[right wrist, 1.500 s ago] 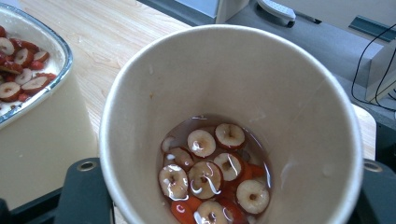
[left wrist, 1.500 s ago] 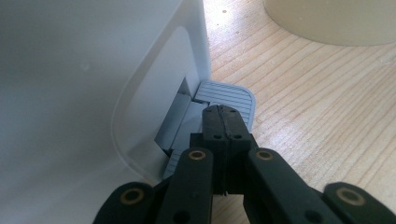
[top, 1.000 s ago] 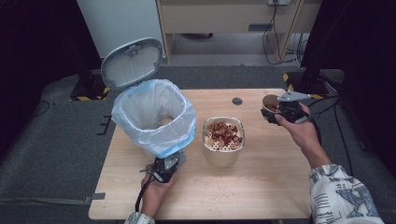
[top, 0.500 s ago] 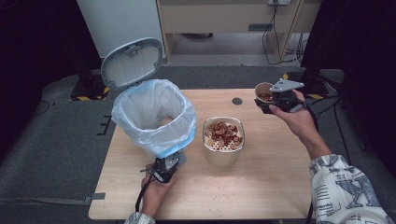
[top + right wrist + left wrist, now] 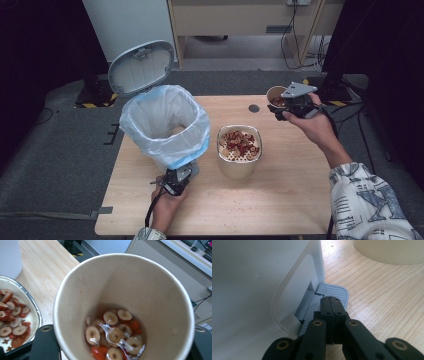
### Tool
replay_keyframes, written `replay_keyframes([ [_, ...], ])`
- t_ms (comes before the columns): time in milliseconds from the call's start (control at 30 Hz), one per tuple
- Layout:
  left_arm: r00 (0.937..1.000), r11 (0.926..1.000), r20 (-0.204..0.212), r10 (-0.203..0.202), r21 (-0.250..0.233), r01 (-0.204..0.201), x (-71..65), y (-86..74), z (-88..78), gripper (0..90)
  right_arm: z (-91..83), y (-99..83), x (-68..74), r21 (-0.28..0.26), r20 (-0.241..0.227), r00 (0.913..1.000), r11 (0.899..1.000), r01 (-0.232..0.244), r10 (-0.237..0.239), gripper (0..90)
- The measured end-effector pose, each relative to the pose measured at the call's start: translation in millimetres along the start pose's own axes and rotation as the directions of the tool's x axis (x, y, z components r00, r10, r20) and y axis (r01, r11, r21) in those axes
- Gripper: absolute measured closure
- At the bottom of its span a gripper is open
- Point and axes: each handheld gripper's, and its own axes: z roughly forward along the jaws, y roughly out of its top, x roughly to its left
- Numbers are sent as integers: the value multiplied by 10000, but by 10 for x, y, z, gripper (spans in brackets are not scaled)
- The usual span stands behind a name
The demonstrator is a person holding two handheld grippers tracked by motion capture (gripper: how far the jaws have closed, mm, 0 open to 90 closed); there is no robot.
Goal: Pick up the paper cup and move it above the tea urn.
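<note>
Right gripper (image 5: pixel 281 106), clamped on the paper cup (image 5: pixel 274 95) of date slices, has lifted it off the table; left gripper (image 5: pixel 176 181), jaws together, holds down the bin pedal (image 5: pixel 333 292), so tipping follows

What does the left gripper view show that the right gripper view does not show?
Left gripper view: the shut left gripper rests on the grey pedal at the foot of the white bin, and a pale curved container edge sits at the top.

Right gripper view: the paper cup, held by the right gripper, contains sliced dried fruit, red pieces, liquid and a scrap of clear film. The strainer bowl of fruit slices lies at the left, with floor and furniture beyond.

Both views show the wooden table.
</note>
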Motion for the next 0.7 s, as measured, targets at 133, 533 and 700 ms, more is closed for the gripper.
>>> replay_keyframes([
  [133,10000,10000,-3,-3,4,3,-1,1,0,895,-9,55,34,-184,-149,9999,9998,81,-84,322],
  [533,10000,10000,7,-64,-47,64,-5,2,4,895,7,163,94,-162,-25,9992,9991,390,-390,321],
  [700,10000,10000,6,-44,-30,44,-4,2,3,895,12,215,118,-190,-16,9986,9984,529,-529,321],
])
